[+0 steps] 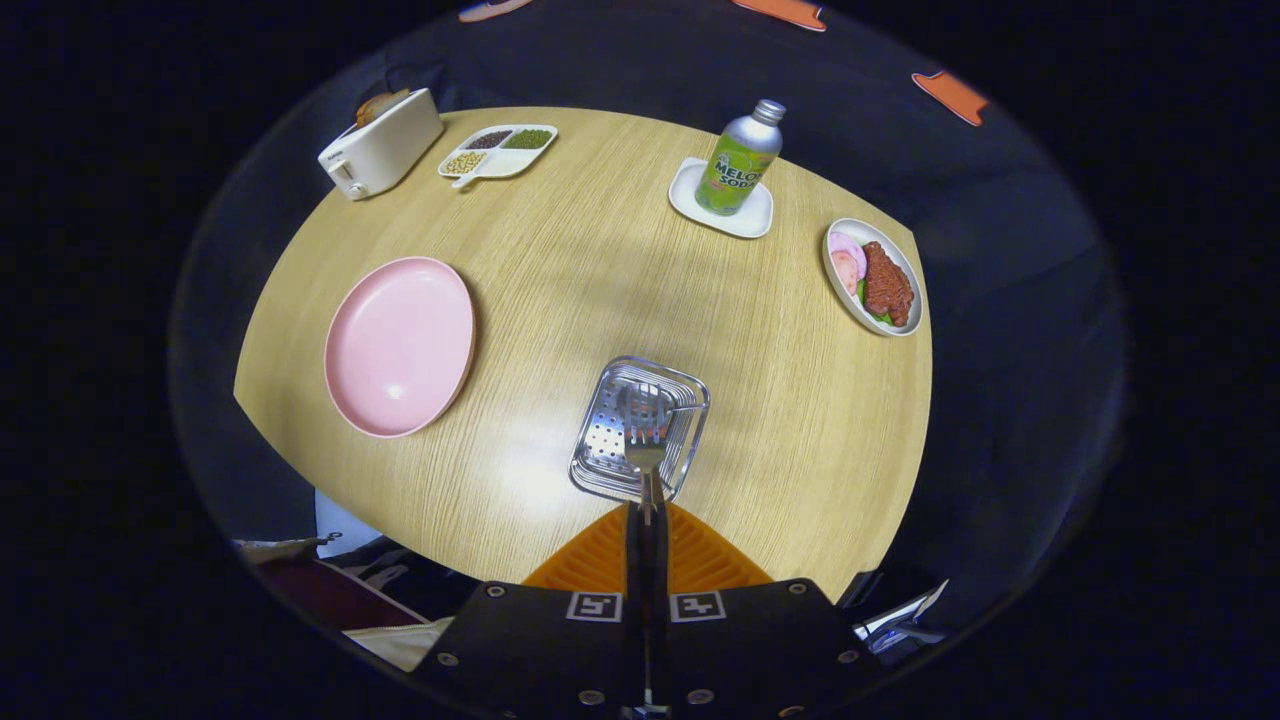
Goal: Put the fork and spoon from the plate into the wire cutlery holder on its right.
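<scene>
Hand-held gripper, fingers pressed together on the handle of a fork, held the tines over the wire cutlery holder at lower centre of the frame. The spoon lay inside the holder. The pink plate sat bare at left on the table

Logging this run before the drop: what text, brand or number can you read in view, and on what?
Bottle: a printed label, not transcribed here.
Toaster: a small mark, too small to read.
Gripper, shut on the fork above the cutlery holder: two square markers, patterns without words.
</scene>
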The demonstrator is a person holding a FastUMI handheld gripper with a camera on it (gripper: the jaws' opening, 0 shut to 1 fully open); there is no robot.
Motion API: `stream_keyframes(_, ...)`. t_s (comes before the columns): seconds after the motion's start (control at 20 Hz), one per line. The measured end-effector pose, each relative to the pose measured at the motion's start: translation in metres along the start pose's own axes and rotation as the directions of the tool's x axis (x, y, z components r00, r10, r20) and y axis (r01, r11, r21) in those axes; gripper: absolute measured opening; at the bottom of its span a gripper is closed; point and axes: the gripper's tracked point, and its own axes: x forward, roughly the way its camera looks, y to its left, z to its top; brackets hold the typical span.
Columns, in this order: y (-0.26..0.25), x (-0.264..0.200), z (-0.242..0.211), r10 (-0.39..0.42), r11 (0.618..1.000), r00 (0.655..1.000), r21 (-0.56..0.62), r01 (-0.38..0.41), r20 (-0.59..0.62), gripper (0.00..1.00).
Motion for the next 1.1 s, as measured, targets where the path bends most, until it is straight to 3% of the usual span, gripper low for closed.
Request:
stream_keyframes(0.4,-0.007,0.018,0.000,0.014,0.999,0.995,-0.037,-0.017,-0.098,0.04)
stream_keyframes(1.0,0.003,0.017,0.001,0.036,0.996,0.993,-0.077,-0.045,-0.116,0.04)
stream_keyframes(1.1,0.005,0.016,0.002,0.039,0.996,0.993,-0.070,-0.047,-0.115,0.08)
